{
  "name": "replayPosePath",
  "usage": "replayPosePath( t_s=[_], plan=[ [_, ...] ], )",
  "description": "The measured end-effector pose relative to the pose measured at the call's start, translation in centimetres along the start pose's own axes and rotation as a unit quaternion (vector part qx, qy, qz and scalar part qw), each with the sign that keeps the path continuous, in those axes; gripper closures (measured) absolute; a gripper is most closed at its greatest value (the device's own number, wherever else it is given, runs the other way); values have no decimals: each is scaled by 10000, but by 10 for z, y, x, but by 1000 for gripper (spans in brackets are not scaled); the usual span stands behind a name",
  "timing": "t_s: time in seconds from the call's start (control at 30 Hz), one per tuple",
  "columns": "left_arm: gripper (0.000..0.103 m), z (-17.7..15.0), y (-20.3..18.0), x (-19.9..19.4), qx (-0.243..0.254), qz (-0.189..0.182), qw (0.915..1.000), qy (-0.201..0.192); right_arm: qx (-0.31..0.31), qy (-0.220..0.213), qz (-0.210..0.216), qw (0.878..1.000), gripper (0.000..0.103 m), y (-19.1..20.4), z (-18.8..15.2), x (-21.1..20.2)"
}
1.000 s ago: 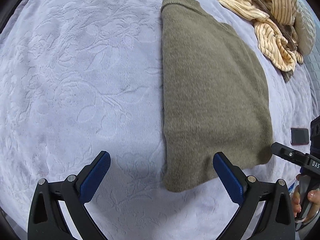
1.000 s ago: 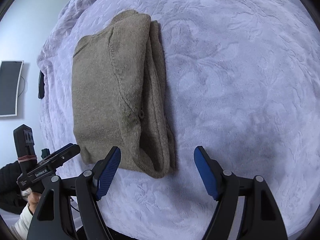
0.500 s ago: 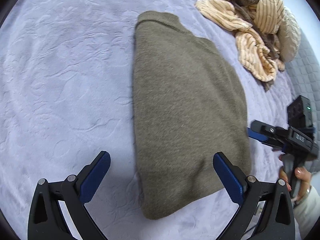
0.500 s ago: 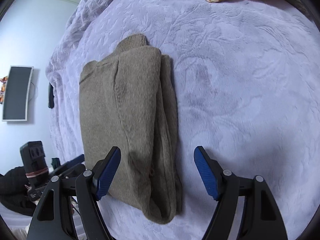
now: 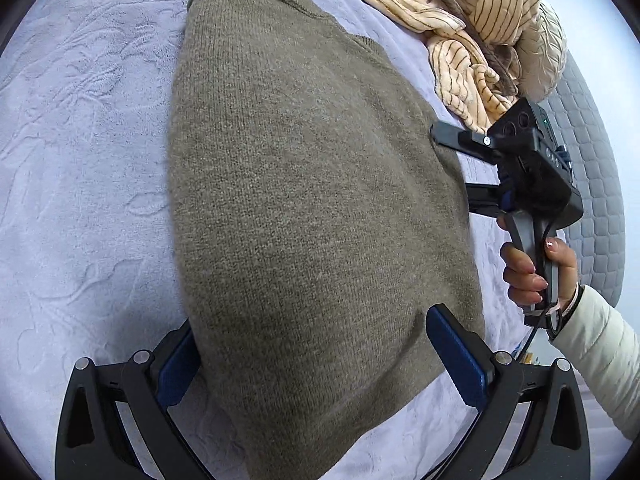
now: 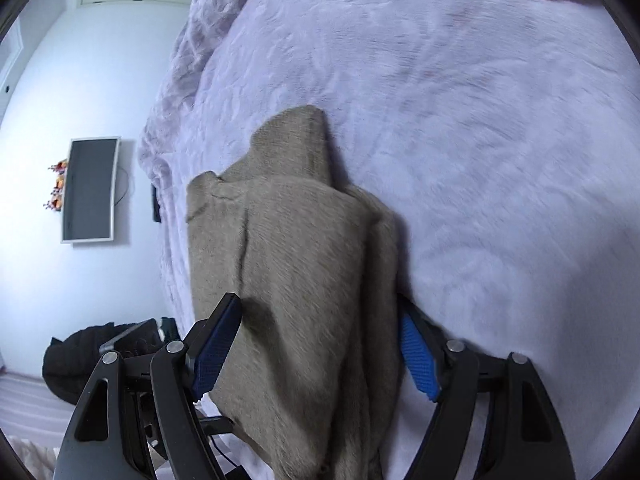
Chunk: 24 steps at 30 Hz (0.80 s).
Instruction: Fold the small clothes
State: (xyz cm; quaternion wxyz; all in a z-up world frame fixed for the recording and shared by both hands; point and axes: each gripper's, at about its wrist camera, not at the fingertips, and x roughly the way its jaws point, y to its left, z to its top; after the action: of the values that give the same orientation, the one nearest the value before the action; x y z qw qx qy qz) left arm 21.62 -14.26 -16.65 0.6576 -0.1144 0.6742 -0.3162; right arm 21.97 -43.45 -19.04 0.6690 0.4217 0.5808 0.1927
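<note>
— Where is the sweater (image 5: 312, 216) seen?

— It is laid flat on the lilac bedspread (image 5: 80, 160), folded lengthwise into a long strip, with the collar at the far end. A heap of striped cream clothes (image 5: 472, 28) is seen beyond it, well apart.

— How is the left tool (image 5: 316, 364) set?

— Its jaws are spread wide. The near end of the sweater is found between the blue pads (image 5: 456, 356); the left pad is partly hidden behind the knit edge. Whether the pads press the cloth cannot be told for sure, but no pinch is seen.

— And the right tool (image 6: 316, 352)?

— It is also held wide, with the folded right edge of the sweater between its fingers. In the left view the right tool is seen at the sweater's right border, carried by a hand (image 5: 536, 272) in a white sleeve (image 5: 604, 364).
</note>
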Motion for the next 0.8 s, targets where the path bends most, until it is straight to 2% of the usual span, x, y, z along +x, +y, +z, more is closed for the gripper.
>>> replayPosePath(
  t_s=[0.13, 0.3, 0.33, 0.37, 0.4, 0.43, 0.47, 0.53, 0.67, 0.8],
  plan=[
    [0, -2, -4, 8, 147, 202, 9997, 60, -119, 53, 353, 9993, 22, 14, 9, 11],
    [1, -3, -8, 15, 174, 411, 9989, 105, 152, 175, 119, 9997, 23, 10, 16, 30],
    [7, -2, -9, 15, 137, 431, 9990, 60, 226, 151, 40, 9996, 27, 10, 16, 32],
    [11, -1, -12, 15, 101, 471, 9988, -29, 255, 141, -47, 9996, 35, 9, 16, 32],
    [19, -2, -12, 12, 65, 453, 9989, -110, 247, 138, -178, 9994, 42, 11, 16, 32],
    [29, -4, -11, 7, 5, 395, 9990, -200, 203, 135, -249, 9994, 54, 12, 15, 31],
    [34, -5, -10, 2, -50, 341, 9991, -263, 180, 106, -151, 9997, 61, 14, 13, 28],
    [46, -8, -9, -5, -94, 242, 9991, -349, 141, 39, -3, 9999, 65, 17, 10, 20],
    [47, -7, -17, -17, -5, 156, 9992, -379, 144, -22, 350, 9993, 66, 33, 2, 8],
    [50, -10, -27, -34, 42, -39, 9990, -446, 74, -26, 504, 9987, 66, 57, -6, 2]
  ],
)
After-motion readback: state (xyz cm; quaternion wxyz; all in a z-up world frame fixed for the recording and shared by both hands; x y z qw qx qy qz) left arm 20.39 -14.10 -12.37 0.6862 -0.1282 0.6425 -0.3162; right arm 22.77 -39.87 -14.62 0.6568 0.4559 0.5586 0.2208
